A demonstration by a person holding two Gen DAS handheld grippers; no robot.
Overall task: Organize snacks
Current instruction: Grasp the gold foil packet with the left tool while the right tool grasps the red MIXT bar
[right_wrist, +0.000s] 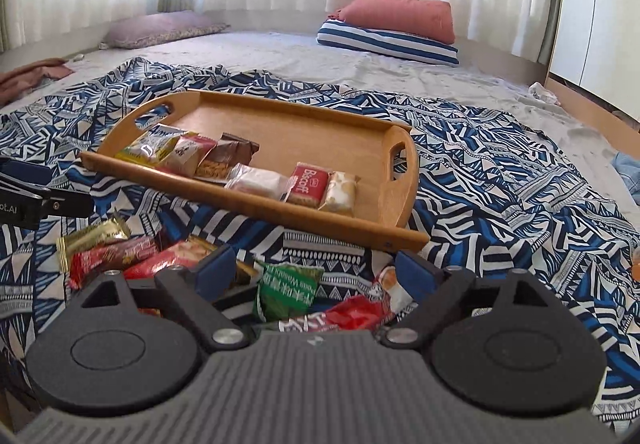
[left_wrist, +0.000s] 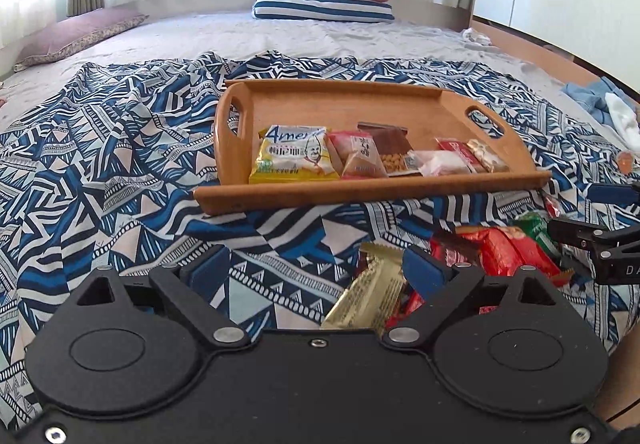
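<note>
While the wooden tray (left_wrist: 400, 185) rests on the blue patterned cloth (left_wrist: 120, 163) spread over the bed, a row of snacks lies along its near edge. From the tray's left handle rightward sit a yellow packet (left_wrist: 292, 159), a pale red packet (left_wrist: 356, 155), a brown bag of nuts (left_wrist: 386, 141), a clear-wrapped white piece (left_wrist: 440, 161), a red Biscoff biscuit (right_wrist: 308, 183) and a small nougat bar (right_wrist: 340, 192) nearest the right handle. The rest of the tray's floor behind them is bare wood.

In front of the tray, on the cloth, lies a loose heap of snacks. To the tray's near left, the left gripper (left_wrist: 316, 276) has its blue pads spread wide apart, gripping nothing, with a gold wrapped bar (left_wrist: 372, 296) lying just inside its right pad. Right of that, red packets (left_wrist: 508, 252) lie bunched together. Further right, the right gripper (right_wrist: 316, 272) also stands wide apart and unloaded, a green packet (right_wrist: 286, 290) and a red wrapper (right_wrist: 352, 312) on the cloth between its fingers.
</note>
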